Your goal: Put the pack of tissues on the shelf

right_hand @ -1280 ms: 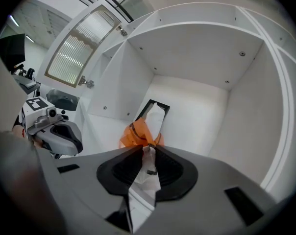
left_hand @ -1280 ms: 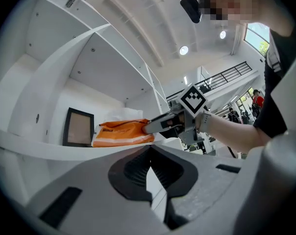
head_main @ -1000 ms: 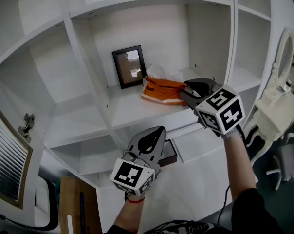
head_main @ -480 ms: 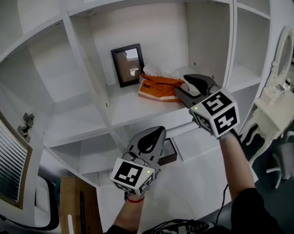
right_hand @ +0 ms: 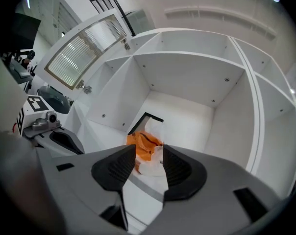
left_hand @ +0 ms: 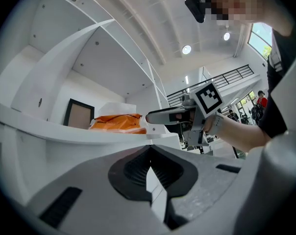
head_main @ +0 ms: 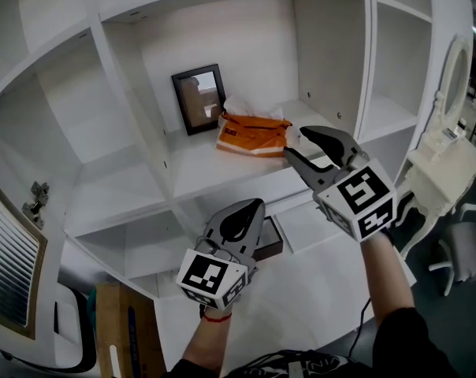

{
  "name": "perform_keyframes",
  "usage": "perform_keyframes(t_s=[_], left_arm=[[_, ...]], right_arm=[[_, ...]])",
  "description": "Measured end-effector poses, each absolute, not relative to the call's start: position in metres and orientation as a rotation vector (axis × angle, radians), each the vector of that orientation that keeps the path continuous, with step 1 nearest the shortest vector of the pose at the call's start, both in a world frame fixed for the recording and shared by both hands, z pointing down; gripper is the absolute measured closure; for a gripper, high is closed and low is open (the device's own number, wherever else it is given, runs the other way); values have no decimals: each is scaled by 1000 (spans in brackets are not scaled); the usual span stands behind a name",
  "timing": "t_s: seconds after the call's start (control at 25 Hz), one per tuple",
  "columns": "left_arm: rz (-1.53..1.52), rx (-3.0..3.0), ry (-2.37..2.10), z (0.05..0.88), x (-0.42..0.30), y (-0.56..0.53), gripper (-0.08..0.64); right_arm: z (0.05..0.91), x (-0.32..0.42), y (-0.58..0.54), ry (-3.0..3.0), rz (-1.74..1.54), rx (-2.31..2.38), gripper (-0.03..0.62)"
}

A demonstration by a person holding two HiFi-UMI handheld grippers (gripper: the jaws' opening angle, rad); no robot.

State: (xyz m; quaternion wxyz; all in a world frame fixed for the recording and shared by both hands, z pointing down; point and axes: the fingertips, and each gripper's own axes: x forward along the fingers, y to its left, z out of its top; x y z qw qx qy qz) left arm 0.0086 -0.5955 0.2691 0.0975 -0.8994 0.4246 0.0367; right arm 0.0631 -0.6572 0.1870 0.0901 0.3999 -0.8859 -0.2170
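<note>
The orange pack of tissues [head_main: 250, 136] lies on the middle shelf board [head_main: 214, 176], beside a dark picture frame [head_main: 197, 99]. White tissue sticks up at its back. My right gripper [head_main: 297, 144] hovers just in front of the pack's right end. Its jaws have just been opening and now stand wide, with nothing pressed between the pads. In the right gripper view the pack [right_hand: 145, 146] shows past the spread fingertips. My left gripper [head_main: 250, 205] hangs lower, under the shelf's front edge, with its jaws together and nothing in them. The left gripper view shows the pack [left_hand: 117, 123] and the right gripper [left_hand: 149, 117] from the side.
A small dark box [head_main: 271, 239] sits in the compartment below. A white ornate piece of furniture [head_main: 443, 172] stands to the right of the shelf unit. A slatted panel [head_main: 9, 258] and a metal hinge [head_main: 35, 199] are at the left, and a brown board [head_main: 116, 321] is at the bottom left.
The right gripper's jaws let go of the pack's right end, spread wide, and drew back toward me. The pack stays on the shelf. The left gripper kept still.
</note>
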Motion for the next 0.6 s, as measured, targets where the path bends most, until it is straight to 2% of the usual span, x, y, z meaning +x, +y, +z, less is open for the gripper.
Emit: perform_keyframes(t_s=[0.12, 0.2, 0.24, 0.6], left_arm=[[112, -2667, 1266, 273, 9, -597, 555], [111, -2670, 1274, 277, 9, -596, 555], [108, -2671, 1278, 279, 9, -596, 555], [118, -2656, 1342, 301, 2, -593, 555]], right_arm=[[195, 69, -644, -2671, -674, 1214, 430], [205, 75, -638, -2680, -657, 1250, 535], [210, 76, -636, -2698, -649, 1256, 546], [272, 62, -612, -2843, -471, 1136, 584]])
